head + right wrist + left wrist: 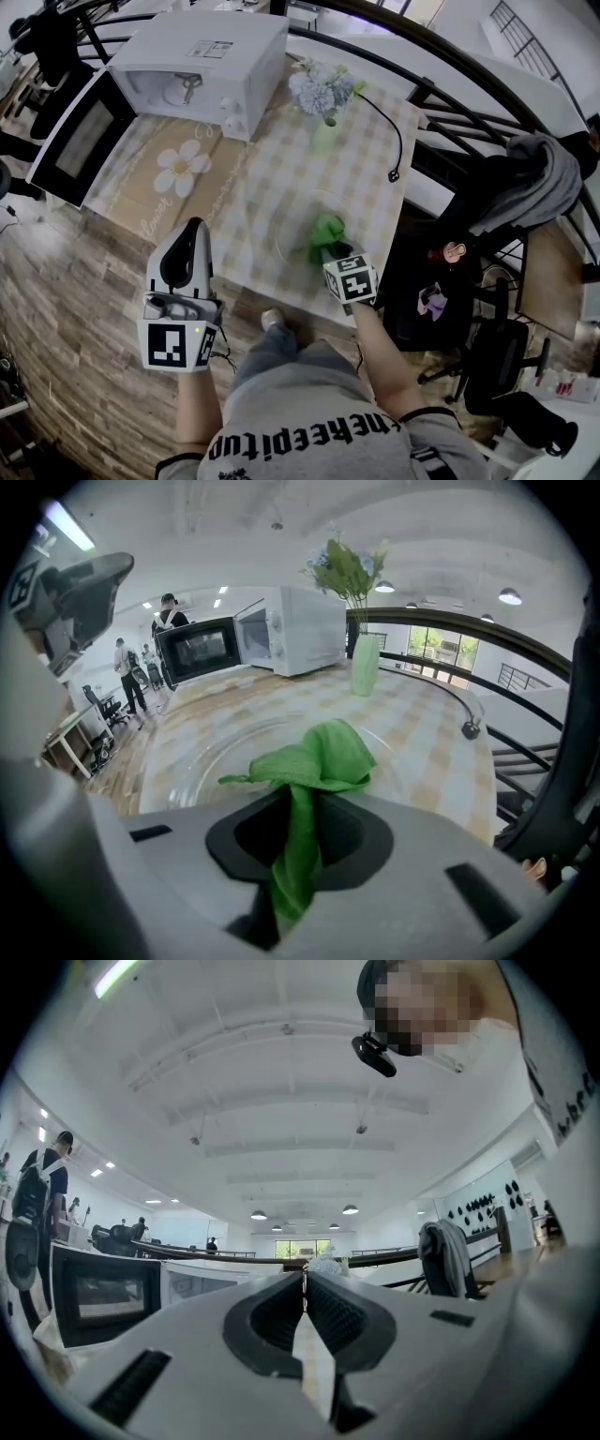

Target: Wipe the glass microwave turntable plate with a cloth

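The clear glass turntable plate [292, 225] lies on the checked tablecloth near the table's front edge; its rim [202, 761] curves ahead of the right jaws. A green cloth [327, 234] rests bunched on the plate, and my right gripper [330, 251] is shut on the green cloth [314, 761], which trails down between the jaws. My left gripper [194, 228] hangs off the table's front left, over the wooden floor, tilted upward. Its jaws [303, 1312] are shut with nothing between them.
A white microwave [204, 67] stands at the back left with its door [73, 141] swung open. A vase of pale flowers [323, 98] and a black cable with a plug [395, 174] lie behind the plate. A curved black railing [487, 131] runs along the right.
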Tool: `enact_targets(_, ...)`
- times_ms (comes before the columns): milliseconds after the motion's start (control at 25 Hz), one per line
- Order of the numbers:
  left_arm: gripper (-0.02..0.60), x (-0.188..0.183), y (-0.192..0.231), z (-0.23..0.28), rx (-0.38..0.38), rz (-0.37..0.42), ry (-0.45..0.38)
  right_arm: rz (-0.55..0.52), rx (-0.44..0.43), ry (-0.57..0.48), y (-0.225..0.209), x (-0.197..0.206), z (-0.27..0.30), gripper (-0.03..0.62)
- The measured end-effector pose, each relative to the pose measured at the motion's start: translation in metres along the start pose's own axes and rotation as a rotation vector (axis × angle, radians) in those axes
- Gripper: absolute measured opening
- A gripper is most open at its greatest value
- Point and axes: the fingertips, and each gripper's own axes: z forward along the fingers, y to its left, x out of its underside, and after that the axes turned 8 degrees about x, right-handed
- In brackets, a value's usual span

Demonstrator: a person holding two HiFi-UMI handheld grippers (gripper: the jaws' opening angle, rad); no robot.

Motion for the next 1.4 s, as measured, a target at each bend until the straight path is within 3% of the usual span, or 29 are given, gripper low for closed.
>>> enact_targets(440,0.011,-0.002,-0.006,-0.002,0.005,0.006,-0.001,0.082,0.145,0.011,-0.073,0.016,-0.007,0.058)
enact_targets(640,0.011,-0.005,-0.011,0.000,0.013,0.007,-0.004,0.101,0.149,0.028,-0.073,0.014,-0.011,0.058)
enact_targets(960,0.011,-0.004,-0.025,0.011,0.044,0.000,-0.008,0.057,-0.080,-0.055,0.025,-0.005,-0.038,0.058)
enact_targets(1120,0.011,-0.004,-0.034,0.017,0.062,0.000,-0.008,-0.032,-0.192,-0.044,0.083,0.000,-0.043,0.059)
enact_targets(1400,0.011,-0.006,-0.048,0.027,0.092,0.001,-0.010,-0.133,-0.209,-0.021,0.098,0.021,-0.039,0.058)
